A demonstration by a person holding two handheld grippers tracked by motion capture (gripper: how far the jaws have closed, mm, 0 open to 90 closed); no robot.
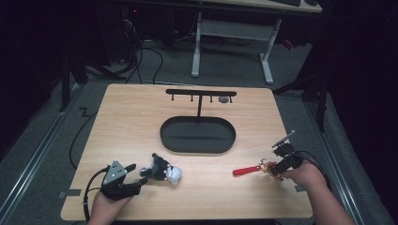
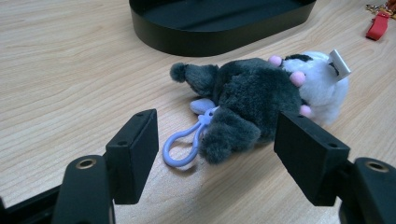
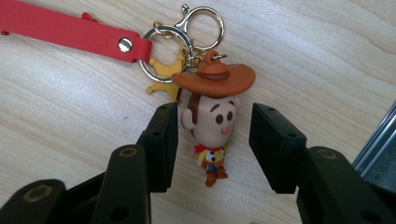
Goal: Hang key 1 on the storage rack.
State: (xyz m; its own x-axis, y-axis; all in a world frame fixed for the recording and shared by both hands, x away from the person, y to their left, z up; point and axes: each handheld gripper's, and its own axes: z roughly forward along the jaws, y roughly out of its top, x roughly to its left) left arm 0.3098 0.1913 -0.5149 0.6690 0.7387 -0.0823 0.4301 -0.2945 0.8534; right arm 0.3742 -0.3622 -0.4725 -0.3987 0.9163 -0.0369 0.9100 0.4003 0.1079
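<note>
The left gripper [image 1: 141, 178] rests low with jaws wide apart, aimed at the plush keychain [image 2: 261, 98] lying near the black stand's tray [image 2: 215, 28], its loop [image 2: 184, 144] reachable. The right gripper [image 3: 212, 140] straddles the cowboy keychain [image 3: 212, 116], jaws apart, not yet pressing. In the high view its charms blur together.

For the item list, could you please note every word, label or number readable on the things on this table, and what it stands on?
No text can be read anywhere.
White tag on the plush toy: no print can be made out.
Cowboy figure keychain, its red strap and gold star: no lettering.
Black tray and hook stand: no markings.
</note>
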